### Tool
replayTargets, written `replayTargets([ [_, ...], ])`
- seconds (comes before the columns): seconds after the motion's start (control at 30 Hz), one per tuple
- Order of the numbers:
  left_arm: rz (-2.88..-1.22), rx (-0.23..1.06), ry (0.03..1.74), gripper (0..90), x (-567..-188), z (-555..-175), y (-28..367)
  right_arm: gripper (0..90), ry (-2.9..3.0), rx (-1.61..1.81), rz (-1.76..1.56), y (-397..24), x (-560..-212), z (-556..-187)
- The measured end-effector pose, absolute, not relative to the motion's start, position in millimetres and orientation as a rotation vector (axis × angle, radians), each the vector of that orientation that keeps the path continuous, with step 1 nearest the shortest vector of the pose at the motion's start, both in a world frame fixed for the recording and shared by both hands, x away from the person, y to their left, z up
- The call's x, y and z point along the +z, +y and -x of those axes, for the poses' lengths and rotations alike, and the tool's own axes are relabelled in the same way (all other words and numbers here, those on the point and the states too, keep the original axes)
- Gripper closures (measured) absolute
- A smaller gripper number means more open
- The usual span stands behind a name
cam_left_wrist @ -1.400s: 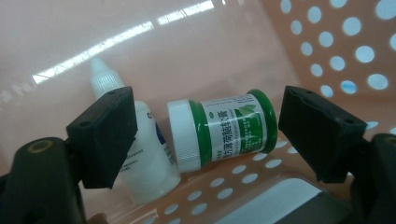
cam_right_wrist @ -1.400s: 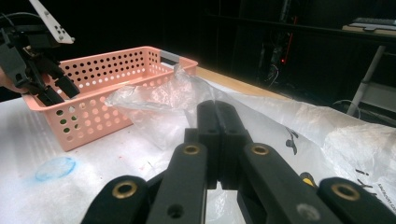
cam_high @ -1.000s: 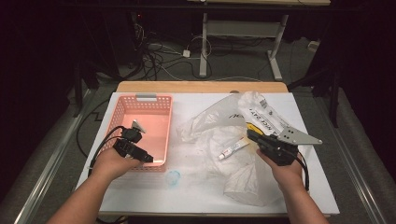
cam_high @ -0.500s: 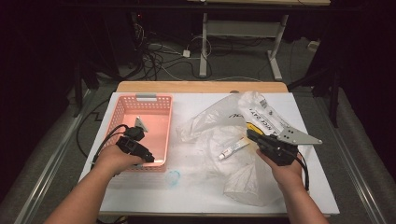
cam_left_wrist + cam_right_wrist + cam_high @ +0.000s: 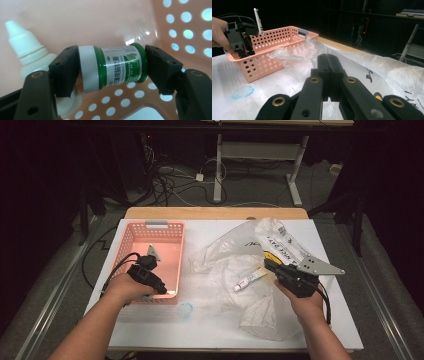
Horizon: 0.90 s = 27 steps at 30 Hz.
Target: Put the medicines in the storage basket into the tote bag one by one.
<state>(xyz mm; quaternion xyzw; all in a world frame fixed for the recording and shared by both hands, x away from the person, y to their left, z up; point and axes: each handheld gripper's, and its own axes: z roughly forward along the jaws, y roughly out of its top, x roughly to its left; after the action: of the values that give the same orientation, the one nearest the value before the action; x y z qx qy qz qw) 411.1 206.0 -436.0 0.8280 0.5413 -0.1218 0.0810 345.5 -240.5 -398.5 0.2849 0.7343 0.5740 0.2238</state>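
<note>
A small green jar with a white cap and a printed label lies crosswise between the jaws of my left gripper. One pad presses on its cap and the other on its base. These jaws have just been closing on it. The gripper points down into the near end of a pink perforated basket. Behind the jar, inside the basket, stands a white dropper bottle. My right gripper is shut with nothing in it and hovers over crumpled clear plastic bags; its jaws are pressed together.
A small white tube lies among the bags on the white tabletop. A printed bag sits at the back right. A blue round mark is on the table in front of the basket. Cables and a desk frame lie on the floor beyond.
The left gripper has tipped slightly over the basket's near end while holding the jar. The right hand and its gripper have stayed still.
</note>
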Motion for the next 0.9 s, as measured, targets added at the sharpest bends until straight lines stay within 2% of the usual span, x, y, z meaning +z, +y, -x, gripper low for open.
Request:
replayTargets([
  [0.23,-2.478,-0.356,1.608,30.0,-435.5,-410.8,205.5,90.0,2.026,1.584,-0.785,-240.6,-398.2,-345.5],
  [0.5,-2.492,-0.175,1.553,33.7,-427.7,-402.9,200.6,90.0,2.025,1.586,-0.782,-240.4,-398.1,-345.3],
  [0.9,-2.487,-0.058,1.494,34.9,-422.3,-397.0,198.9,90.0,2.025,1.585,-0.785,-240.6,-398.6,-345.4],
])
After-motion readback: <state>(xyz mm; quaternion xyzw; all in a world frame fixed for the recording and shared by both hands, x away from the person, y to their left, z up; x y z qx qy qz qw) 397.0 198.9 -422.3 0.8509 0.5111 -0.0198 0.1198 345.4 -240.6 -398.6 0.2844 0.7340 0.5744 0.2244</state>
